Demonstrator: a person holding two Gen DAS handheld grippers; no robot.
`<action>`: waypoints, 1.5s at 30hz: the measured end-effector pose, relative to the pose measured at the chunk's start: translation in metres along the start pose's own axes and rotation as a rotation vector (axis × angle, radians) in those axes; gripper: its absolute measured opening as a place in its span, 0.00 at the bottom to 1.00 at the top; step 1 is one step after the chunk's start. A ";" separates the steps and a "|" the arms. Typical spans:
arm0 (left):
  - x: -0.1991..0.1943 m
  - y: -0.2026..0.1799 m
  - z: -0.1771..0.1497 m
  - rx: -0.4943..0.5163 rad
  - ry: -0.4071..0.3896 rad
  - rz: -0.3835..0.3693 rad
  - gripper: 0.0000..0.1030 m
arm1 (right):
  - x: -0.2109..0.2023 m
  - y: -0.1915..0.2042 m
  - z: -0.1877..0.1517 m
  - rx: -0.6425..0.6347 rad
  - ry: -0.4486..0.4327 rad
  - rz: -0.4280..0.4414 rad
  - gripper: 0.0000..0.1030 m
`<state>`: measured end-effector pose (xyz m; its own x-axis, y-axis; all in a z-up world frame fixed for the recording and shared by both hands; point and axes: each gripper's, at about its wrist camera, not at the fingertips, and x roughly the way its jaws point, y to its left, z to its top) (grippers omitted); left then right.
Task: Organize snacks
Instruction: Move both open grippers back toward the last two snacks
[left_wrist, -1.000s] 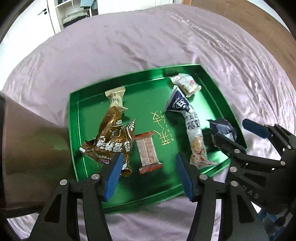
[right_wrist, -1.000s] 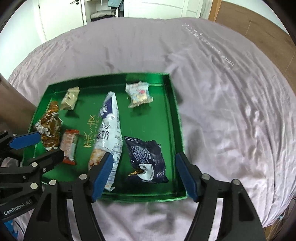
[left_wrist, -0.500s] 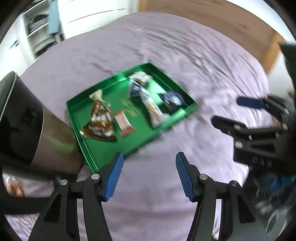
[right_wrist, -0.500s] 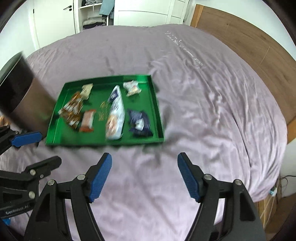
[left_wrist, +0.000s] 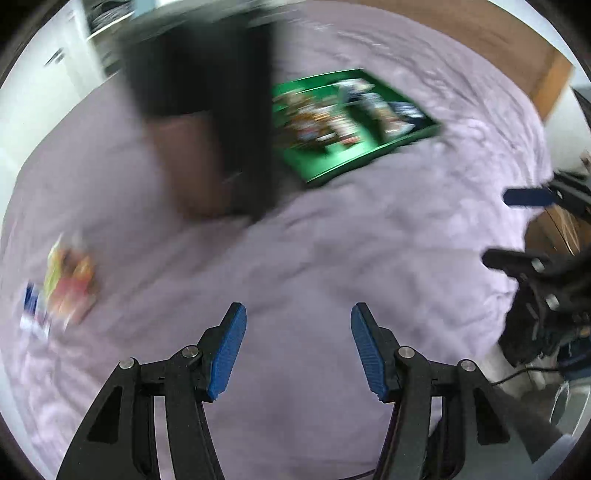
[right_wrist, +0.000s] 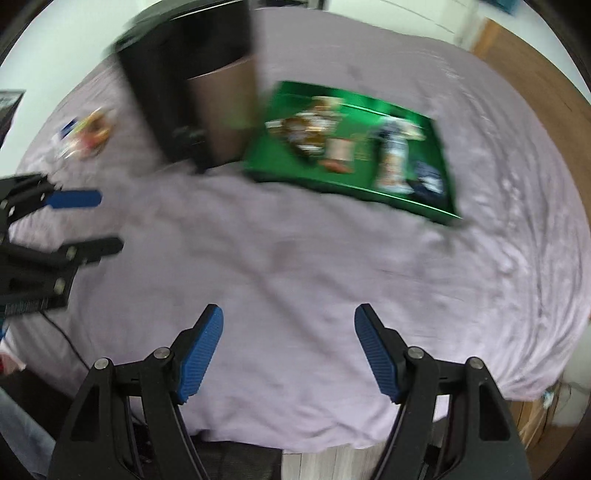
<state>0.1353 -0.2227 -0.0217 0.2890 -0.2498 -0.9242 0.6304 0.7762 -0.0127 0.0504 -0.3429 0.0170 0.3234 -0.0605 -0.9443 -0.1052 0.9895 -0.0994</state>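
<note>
Both pictures are blurred. The left tongs (left_wrist: 297, 347) are released, jaws spread wide with nothing between them, above the lilac bed (left_wrist: 332, 258). The right tongs (right_wrist: 288, 350) are likewise released and empty over the same sheet. The green tray (right_wrist: 291, 168) of snacks (right_wrist: 393, 162) lies on the bed at about 1 o'clock in both wrist views, well apart from both tongs. Just beside its left edge stands a dark bin (right_wrist: 192, 85). A few loose packets (left_wrist: 70, 280) lie at 9 o'clock in the left view.
</note>
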 end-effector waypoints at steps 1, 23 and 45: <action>-0.001 0.013 -0.009 -0.029 0.007 0.016 0.52 | 0.003 0.015 0.003 -0.025 0.007 0.027 0.94; -0.058 0.231 -0.129 -0.613 0.030 0.293 0.56 | 0.025 0.218 0.107 -0.387 -0.040 0.272 0.94; -0.055 0.284 -0.126 -0.717 -0.006 0.304 0.56 | 0.041 0.257 0.176 -0.371 -0.087 0.267 0.94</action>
<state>0.2075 0.0848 -0.0223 0.3801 0.0326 -0.9244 -0.0968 0.9953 -0.0047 0.2027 -0.0681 0.0078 0.3150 0.2166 -0.9241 -0.5193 0.8543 0.0232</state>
